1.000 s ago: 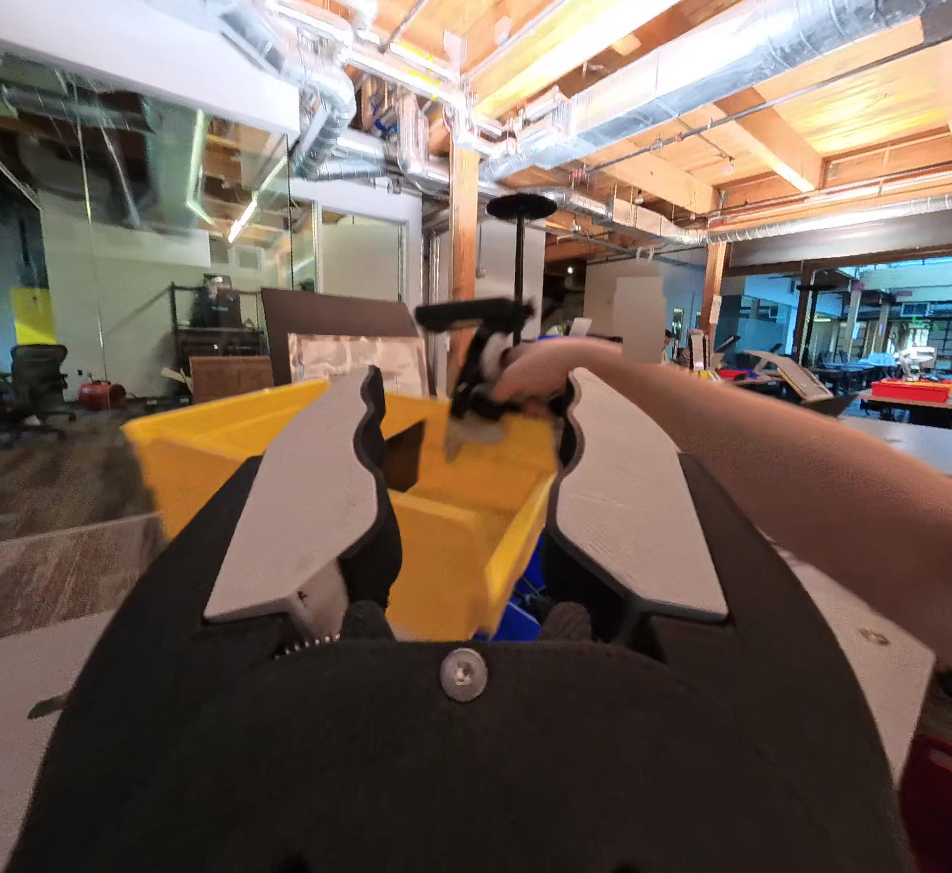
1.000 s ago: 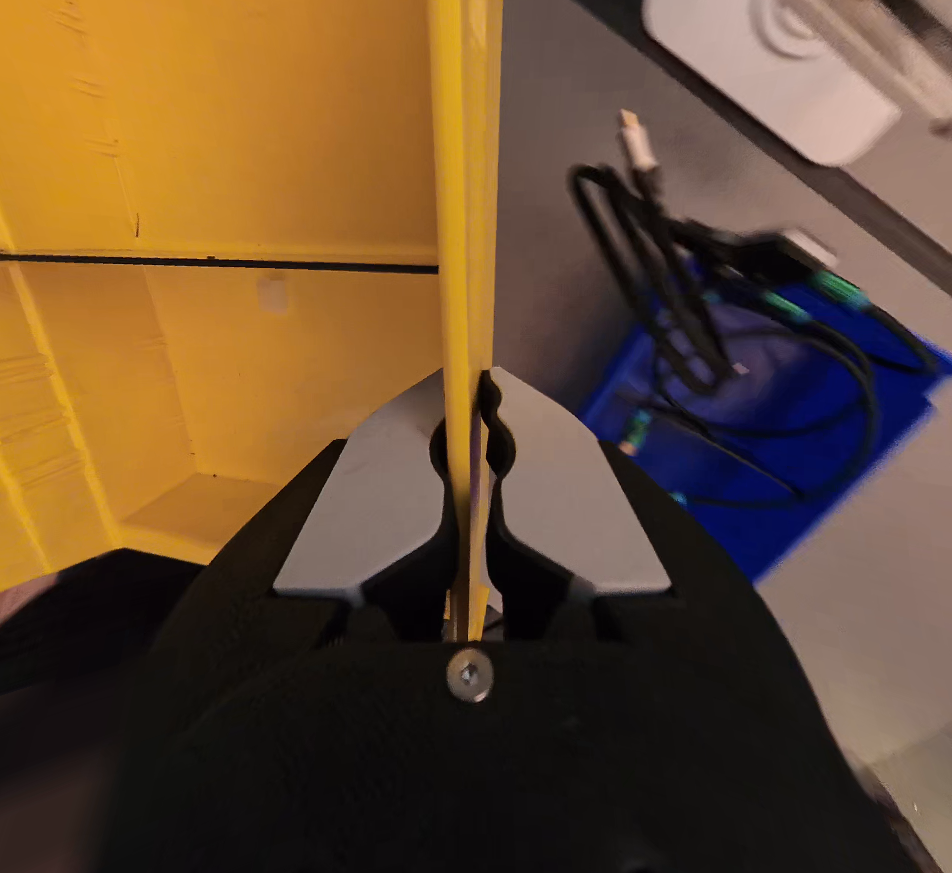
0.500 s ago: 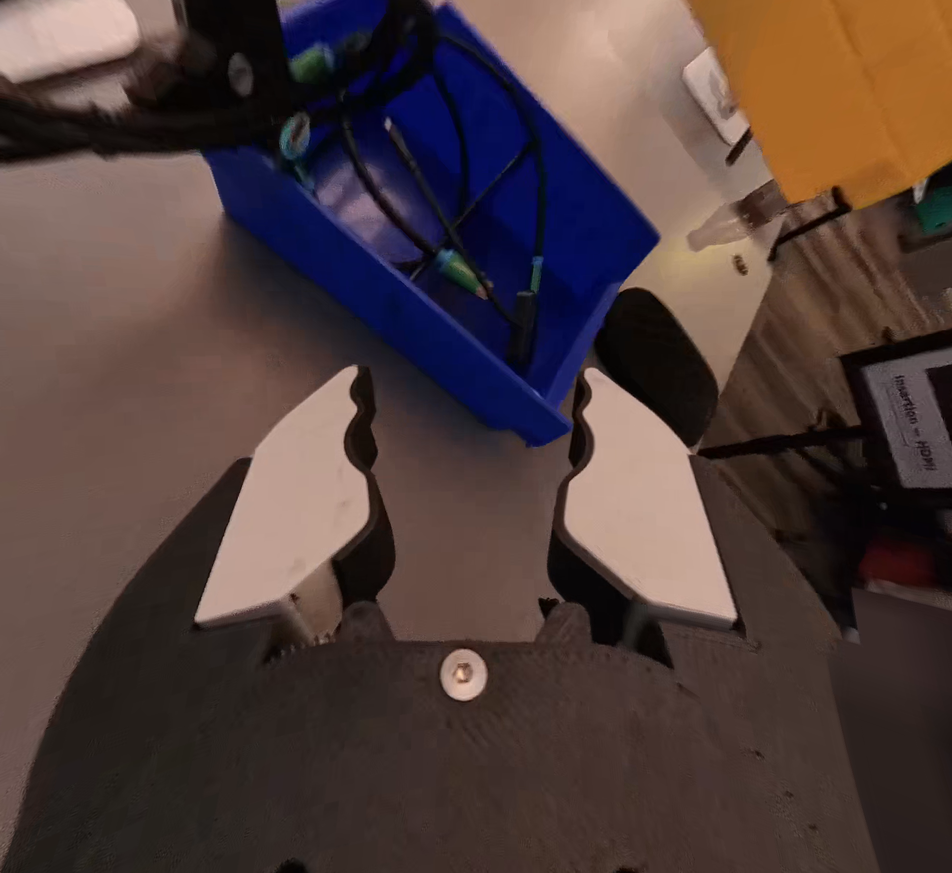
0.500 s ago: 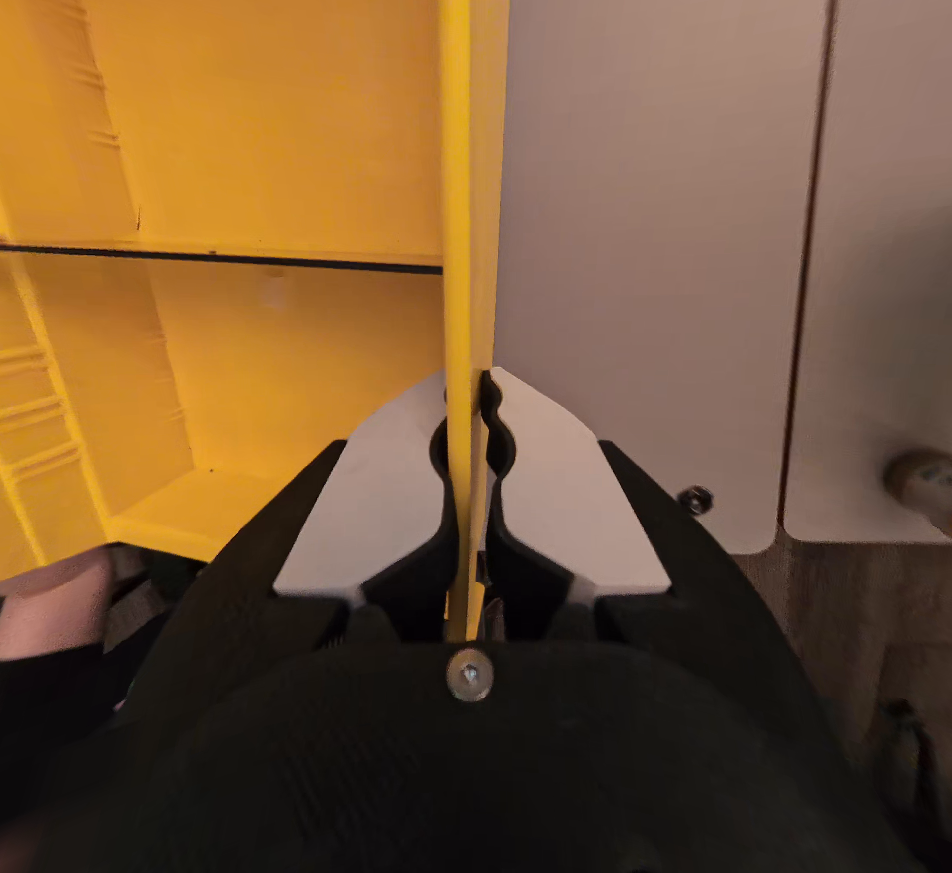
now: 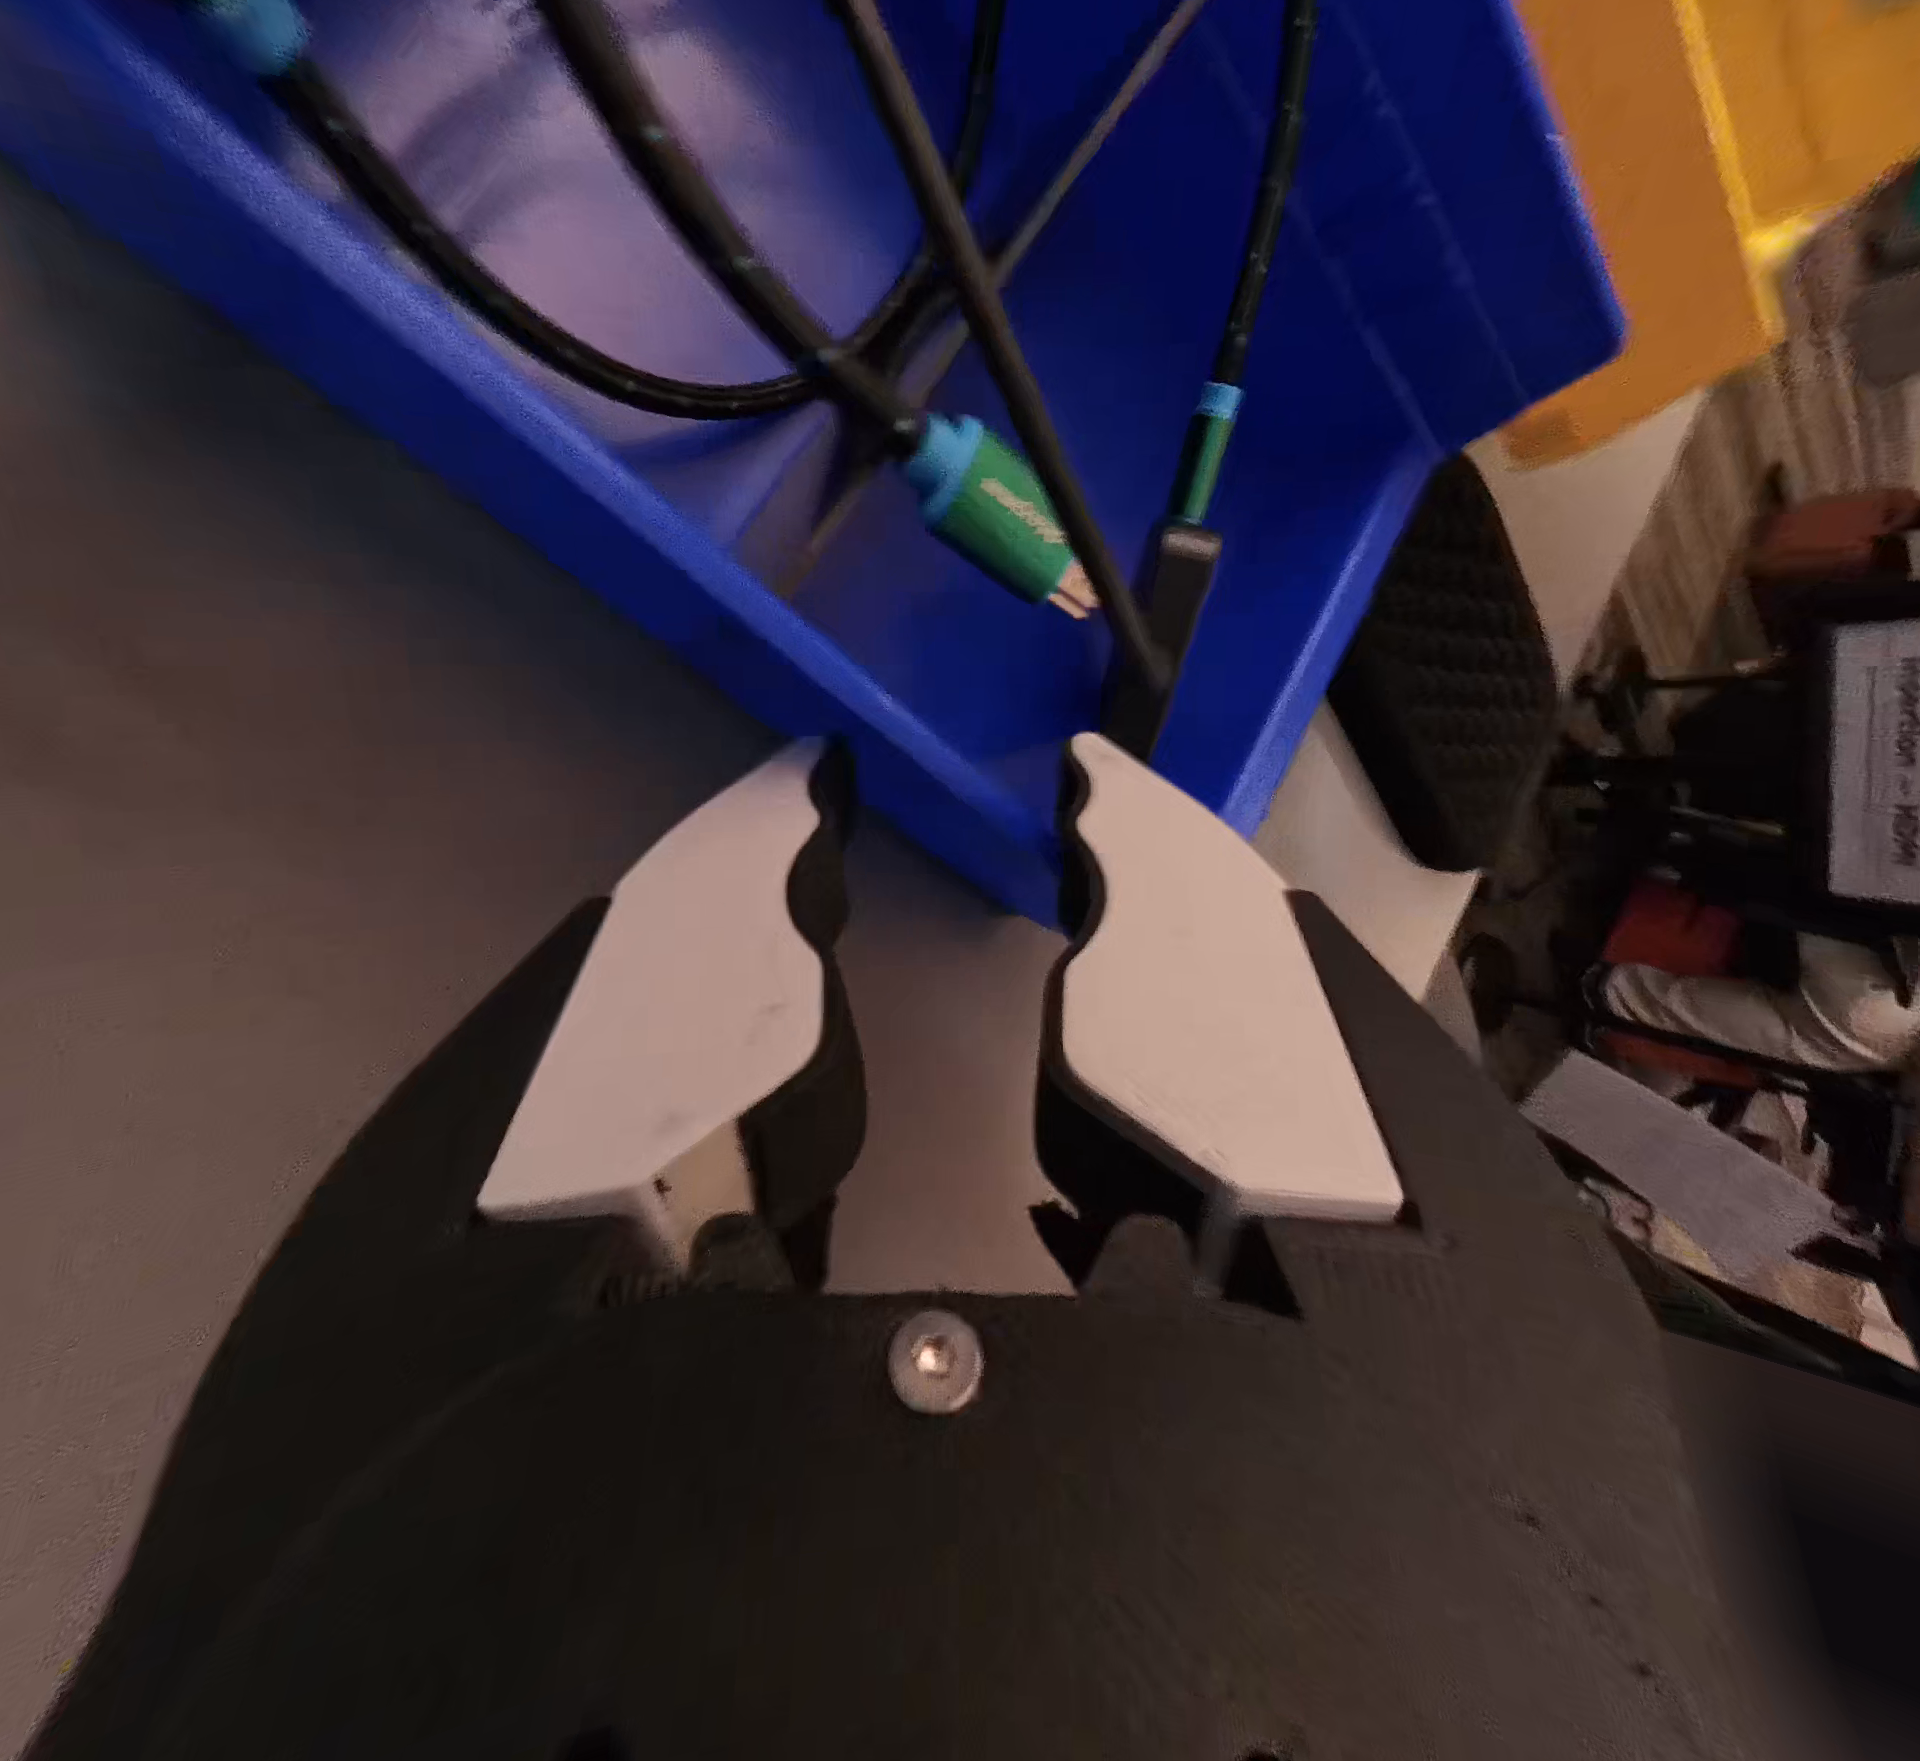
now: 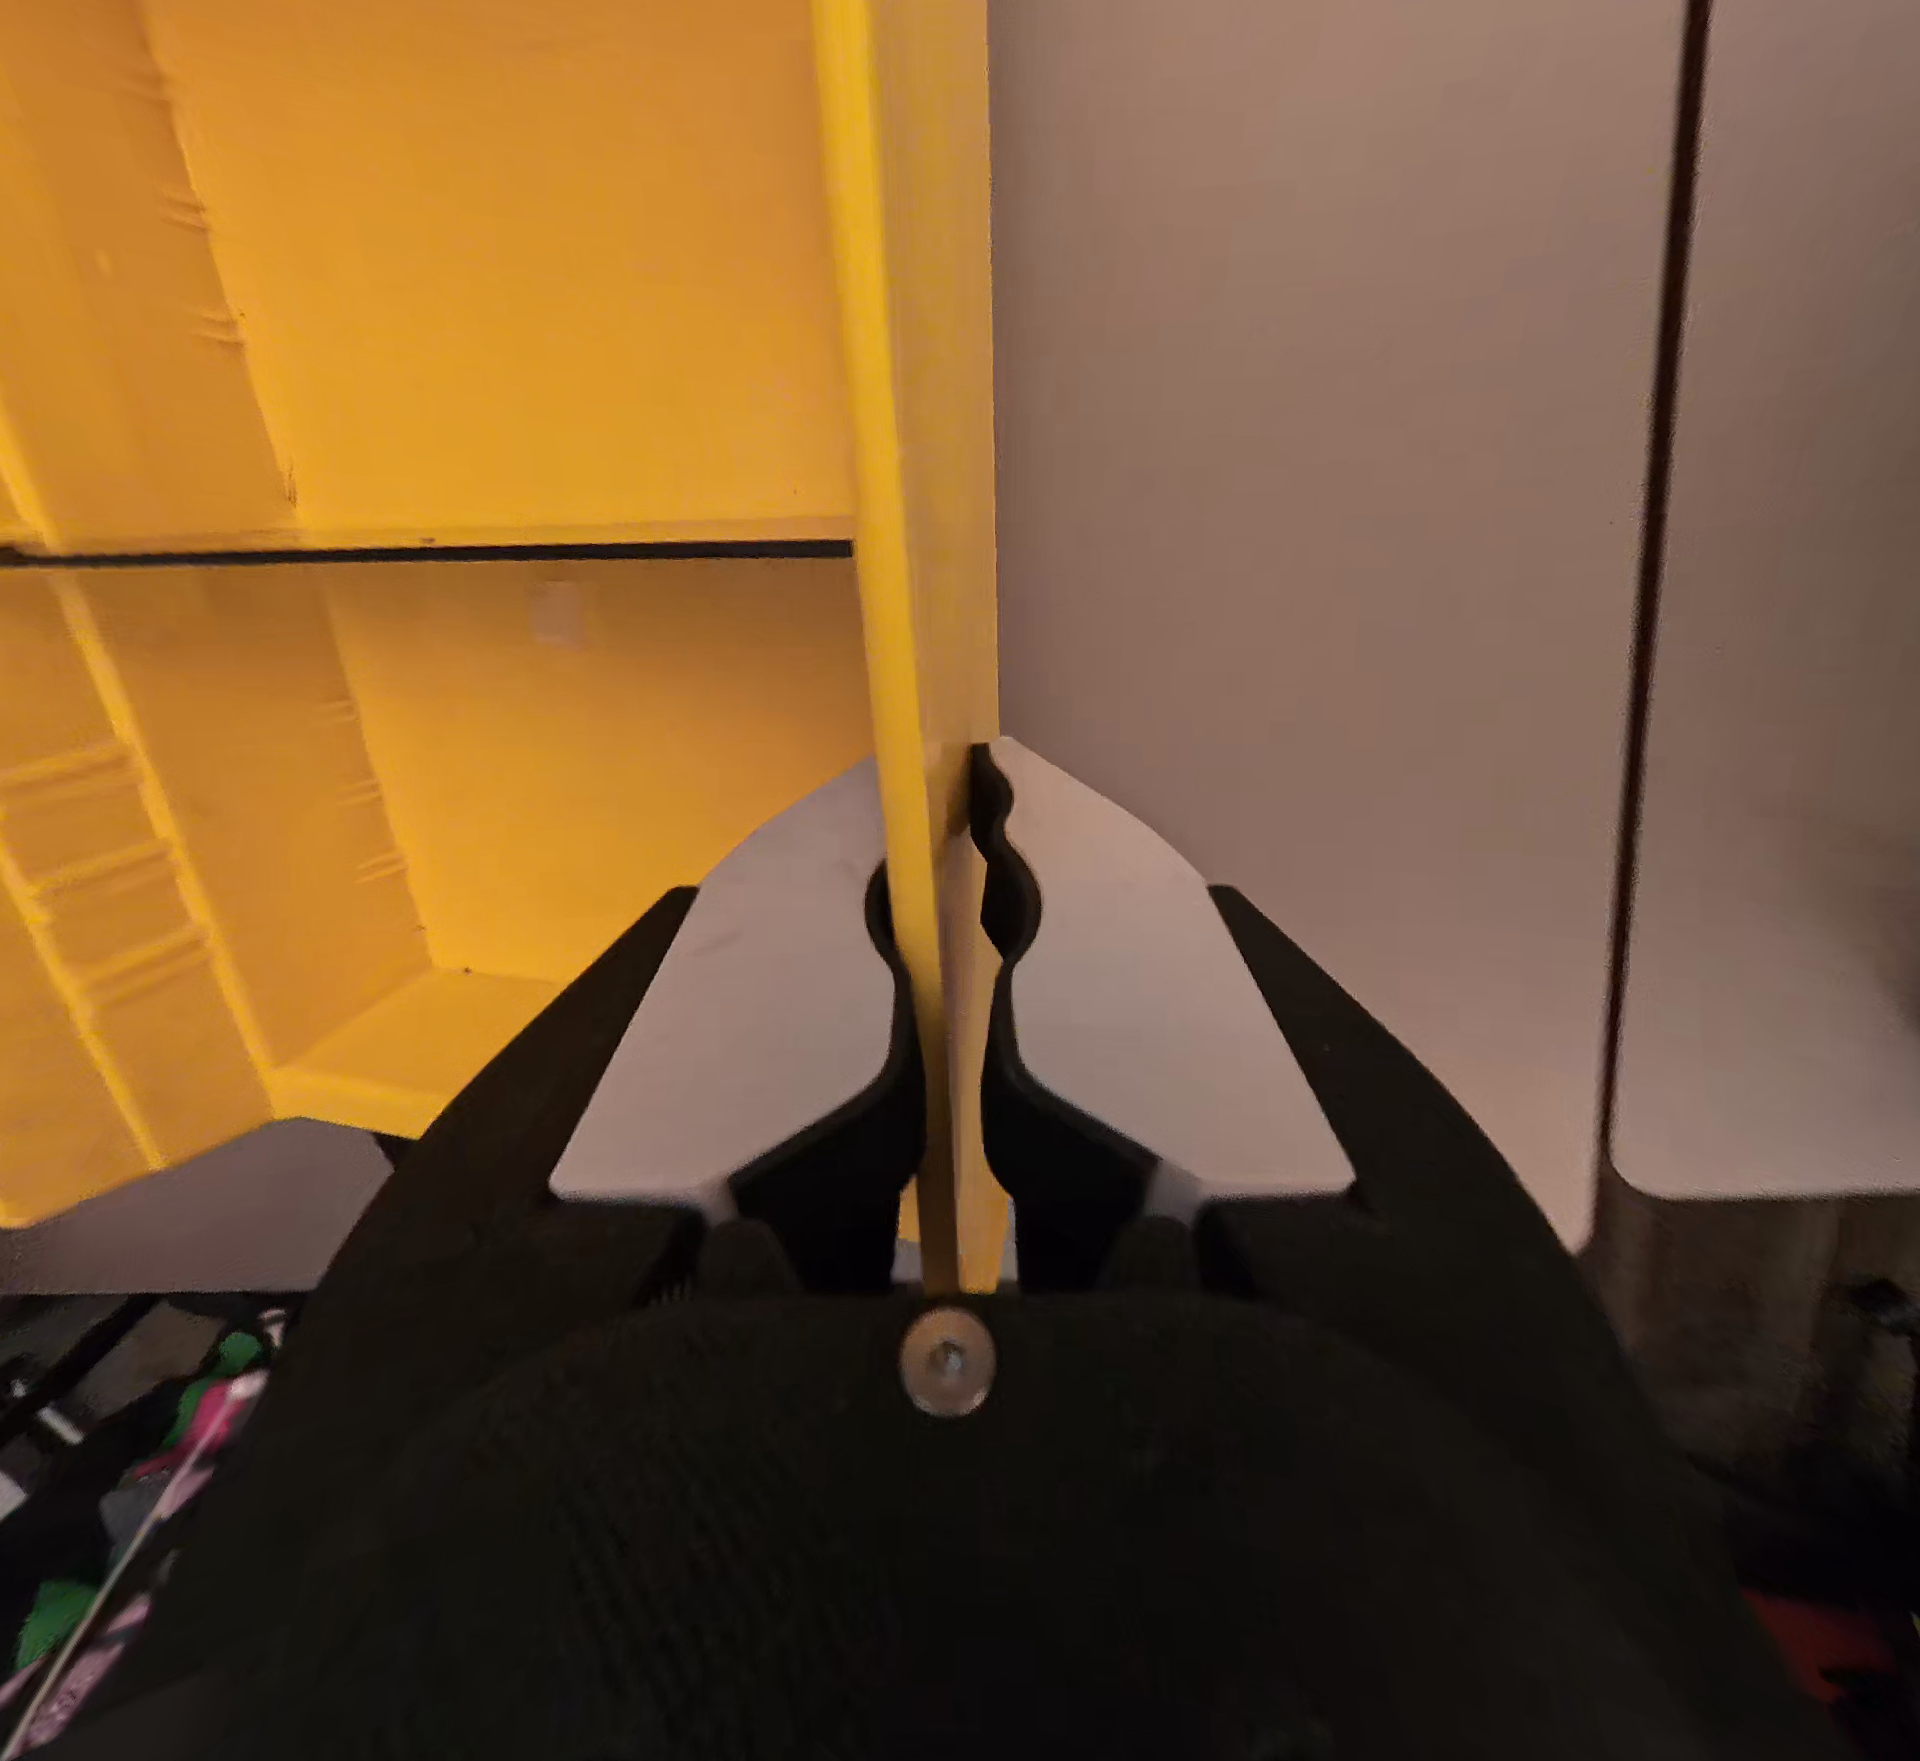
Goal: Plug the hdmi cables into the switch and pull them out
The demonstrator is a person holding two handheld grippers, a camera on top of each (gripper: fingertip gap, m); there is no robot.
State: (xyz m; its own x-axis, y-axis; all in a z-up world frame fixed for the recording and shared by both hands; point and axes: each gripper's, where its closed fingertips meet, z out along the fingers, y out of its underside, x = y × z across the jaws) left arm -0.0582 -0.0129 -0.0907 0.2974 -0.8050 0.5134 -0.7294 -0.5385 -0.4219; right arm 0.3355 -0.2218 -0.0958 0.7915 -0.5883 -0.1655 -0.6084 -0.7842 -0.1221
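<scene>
Over the table (image 5: 260,776), left wrist view: left tool (image 5: 945,761) is spread wide and holds nothing, tips at the near corner of the blue bin (image 5: 582,423). Bin holds the hdmi cables (image 5: 665,153), black and loosely tangled; one green plug (image 5: 997,516) lies free near the corner, a second thin green plug (image 5: 1205,454) is beside it against the bin wall. Likely lining up to pick a plug, so the jaws are open ahead of the grab. No switch visible in this view. Yellow bin (image 5: 1621,101) shows blurred at upper right.

Right wrist view: right tool (image 6: 961,761) is clamped on the yellow bin's side wall (image 6: 914,361), apparently carrying or steadying it clear of the work area. Bin looks empty inside; pale table (image 6: 1299,361) behind. Switch not visible here either. No plugging started, by the look of it.
</scene>
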